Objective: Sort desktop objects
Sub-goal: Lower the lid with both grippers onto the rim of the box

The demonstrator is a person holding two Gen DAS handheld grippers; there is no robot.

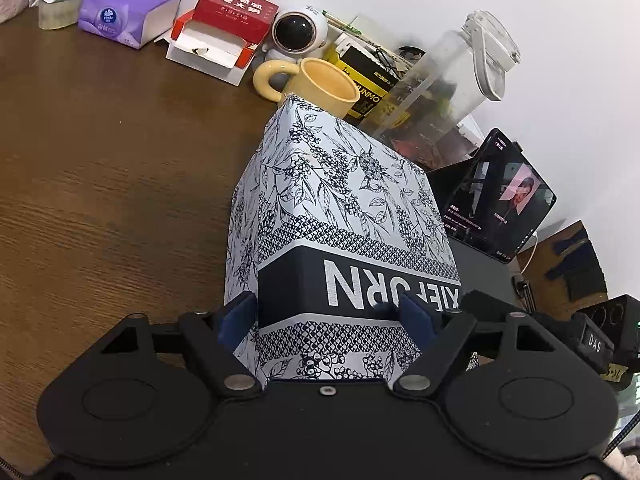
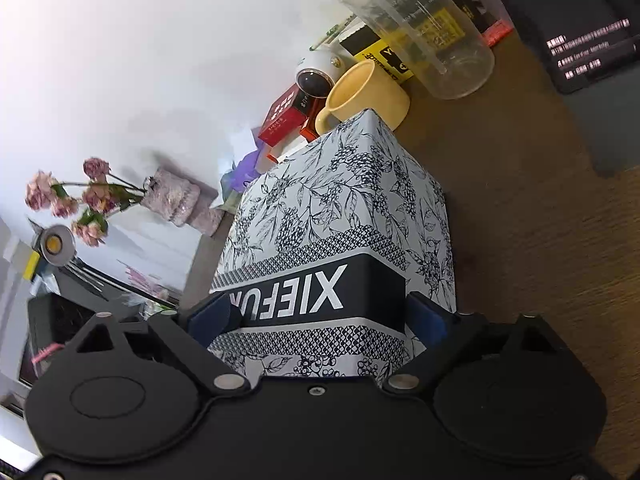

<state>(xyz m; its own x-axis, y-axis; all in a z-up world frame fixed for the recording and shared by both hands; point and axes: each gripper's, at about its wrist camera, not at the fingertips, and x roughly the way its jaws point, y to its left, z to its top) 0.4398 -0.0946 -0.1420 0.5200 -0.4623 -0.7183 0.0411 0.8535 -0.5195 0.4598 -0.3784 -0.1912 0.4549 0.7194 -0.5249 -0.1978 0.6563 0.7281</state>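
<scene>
Beyond our jaws, a brown wooden desk (image 1: 100, 168) carries a yellow mug (image 1: 316, 86), red carton (image 1: 224, 32), purple tissue pack (image 1: 124, 14) and clear jug (image 1: 444, 80).

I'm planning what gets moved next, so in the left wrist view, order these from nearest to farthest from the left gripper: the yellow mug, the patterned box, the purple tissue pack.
1. Patterned box: between the left gripper's fingers, dead ahead.
2. Yellow mug: just beyond the box's far corner.
3. Purple tissue pack: far back left, near the wall.
</scene>
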